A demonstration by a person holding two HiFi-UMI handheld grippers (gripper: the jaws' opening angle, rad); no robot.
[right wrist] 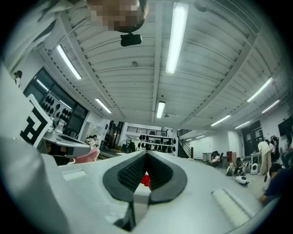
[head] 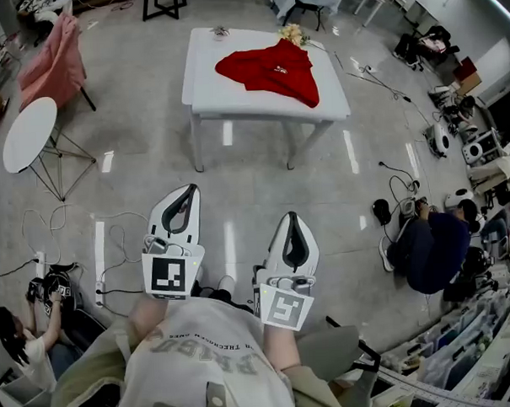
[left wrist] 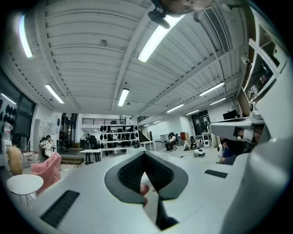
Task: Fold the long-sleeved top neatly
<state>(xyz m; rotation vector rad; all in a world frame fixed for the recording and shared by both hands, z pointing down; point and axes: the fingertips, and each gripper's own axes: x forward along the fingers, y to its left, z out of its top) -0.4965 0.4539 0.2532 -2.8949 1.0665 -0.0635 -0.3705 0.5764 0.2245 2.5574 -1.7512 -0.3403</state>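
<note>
A pale grey polished floor (head: 263, 198) stretches out ahead of both grippers. Well ahead of their tips stands a white square table (head: 208, 91) on thin white legs. The red long-sleeved top (head: 270, 69) lies crumpled on it, spread over the side of the tabletop that faces the right gripper, with one edge hanging over the near rim. A person in dark clothes (head: 434, 250) sits on the floor off to the right of the right gripper. Far to the left of the left gripper stands a small round white side table (head: 28, 132) on wire legs.

The left gripper (head: 189, 189) and the right gripper (head: 291, 215) are held side by side, apart from each other and well short of the table. Both point towards it. The jaws of each are clenched tip to tip, with nothing caught between them. In the right gripper view a patch of the red top (right wrist: 144, 179) shows through the loop of the dark pads (right wrist: 130, 176).
</note>
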